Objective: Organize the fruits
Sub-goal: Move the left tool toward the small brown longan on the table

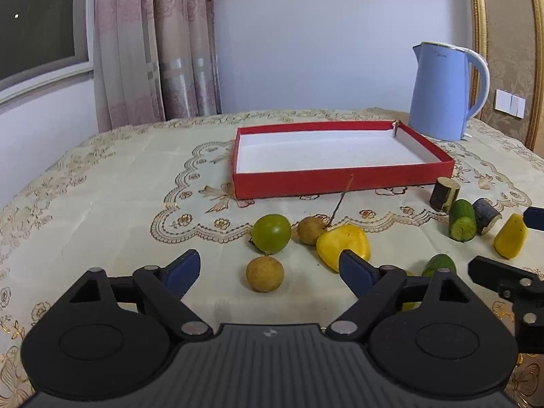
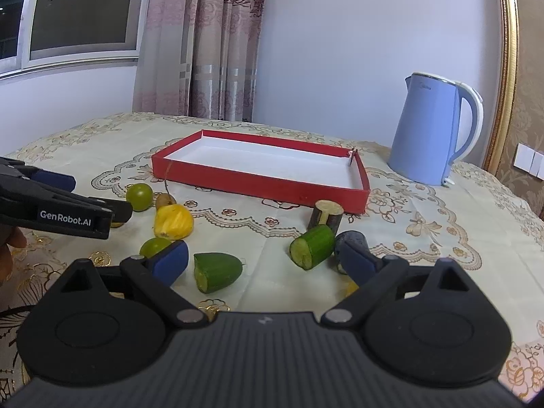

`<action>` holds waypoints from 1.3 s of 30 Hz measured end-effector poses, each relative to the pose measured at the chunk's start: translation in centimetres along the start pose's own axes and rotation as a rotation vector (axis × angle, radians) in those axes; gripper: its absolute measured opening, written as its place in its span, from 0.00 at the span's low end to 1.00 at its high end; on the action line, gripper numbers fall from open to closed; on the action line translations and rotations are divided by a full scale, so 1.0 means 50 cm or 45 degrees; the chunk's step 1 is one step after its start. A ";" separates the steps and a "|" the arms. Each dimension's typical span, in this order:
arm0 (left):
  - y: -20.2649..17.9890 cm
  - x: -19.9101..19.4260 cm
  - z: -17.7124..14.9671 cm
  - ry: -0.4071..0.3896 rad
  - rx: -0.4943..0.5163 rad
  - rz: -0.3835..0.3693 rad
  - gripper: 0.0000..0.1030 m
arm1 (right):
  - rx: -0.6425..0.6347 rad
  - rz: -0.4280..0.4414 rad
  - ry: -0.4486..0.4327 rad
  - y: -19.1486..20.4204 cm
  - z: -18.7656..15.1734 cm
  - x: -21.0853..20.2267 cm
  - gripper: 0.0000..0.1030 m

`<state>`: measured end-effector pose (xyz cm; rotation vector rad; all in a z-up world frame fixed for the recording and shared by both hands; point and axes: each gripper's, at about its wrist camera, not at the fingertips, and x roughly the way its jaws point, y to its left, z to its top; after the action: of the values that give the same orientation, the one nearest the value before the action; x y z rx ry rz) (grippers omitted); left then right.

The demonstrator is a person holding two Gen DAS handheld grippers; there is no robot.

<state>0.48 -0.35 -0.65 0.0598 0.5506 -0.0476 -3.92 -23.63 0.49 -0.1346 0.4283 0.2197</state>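
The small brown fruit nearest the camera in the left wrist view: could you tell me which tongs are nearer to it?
Left. The brown fruit lies between the open left tongs, untouched. The right tongs sit further right, around a cucumber piece.

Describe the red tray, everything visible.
The shallow rectangular red cardboard tray has low red walls and a white lining. It lies flat on the embroidered cream tablecloth, holding no fruit. One far corner looks torn. A blue electric kettle stands behind that corner; the fruit pieces lie in front, apart from it.

Clothed table point(image 1: 102, 183) — red tray point(image 1: 340, 178), kettle point(image 1: 438, 91), scattered fruit pieces point(image 1: 343, 243).
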 end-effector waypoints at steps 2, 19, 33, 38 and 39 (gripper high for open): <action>0.003 0.008 0.000 0.016 -0.007 0.002 0.82 | 0.005 0.000 0.007 -0.004 0.000 0.002 0.93; 0.014 0.051 0.006 0.105 -0.055 -0.027 0.57 | 0.006 0.001 0.007 -0.010 -0.003 0.007 0.93; 0.008 0.054 0.012 0.098 -0.031 0.017 0.57 | 0.012 -0.008 0.000 -0.016 -0.002 0.002 0.93; 0.005 0.054 0.013 0.100 -0.025 0.021 0.58 | 0.009 -0.012 -0.003 -0.017 -0.001 0.000 0.94; 0.005 0.054 0.013 0.101 -0.025 0.020 0.61 | 0.009 -0.012 -0.004 -0.017 0.000 0.000 0.94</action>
<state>3.12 -0.24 -1.47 0.0474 0.6301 -0.0245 -3.73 -24.45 0.54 -0.1294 0.4249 0.2088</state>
